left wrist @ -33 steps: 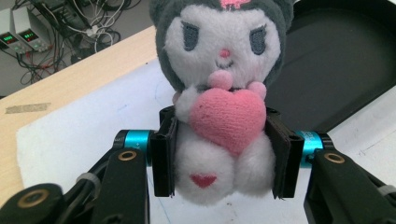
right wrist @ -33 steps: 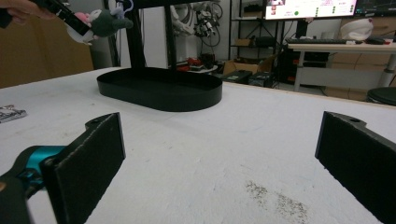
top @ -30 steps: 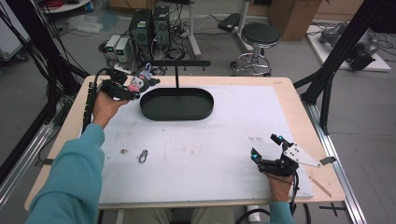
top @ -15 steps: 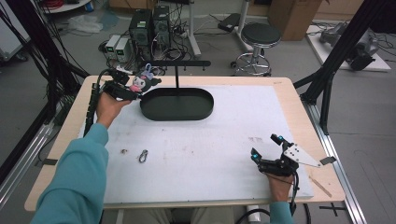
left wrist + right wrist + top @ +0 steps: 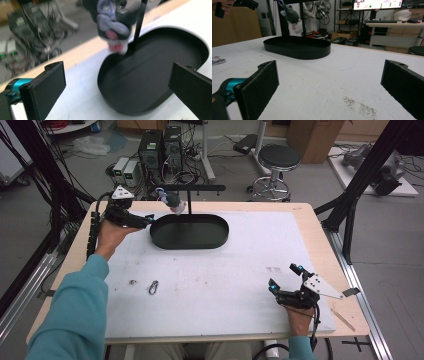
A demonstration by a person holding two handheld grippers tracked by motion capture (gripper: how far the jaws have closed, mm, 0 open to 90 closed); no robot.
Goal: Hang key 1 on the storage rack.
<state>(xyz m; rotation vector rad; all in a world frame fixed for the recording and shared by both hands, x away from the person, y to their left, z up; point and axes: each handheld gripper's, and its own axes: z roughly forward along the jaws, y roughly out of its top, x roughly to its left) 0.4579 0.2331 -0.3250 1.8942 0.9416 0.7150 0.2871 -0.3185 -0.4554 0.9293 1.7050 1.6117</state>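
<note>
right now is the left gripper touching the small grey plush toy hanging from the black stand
Apart. The left gripper view shows the open left gripper with the small grey plush toy hanging clear beyond its pads.

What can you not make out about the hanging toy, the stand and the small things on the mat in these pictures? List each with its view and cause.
- Plush toy: left gripper view, blurred; its top and hook cut off by the upper edge.
- Stand crossbar: high view; where the toy's loop sits is too small to tell.
- Metal clip: high view, too small to identify; speck beside it likewise.
</note>
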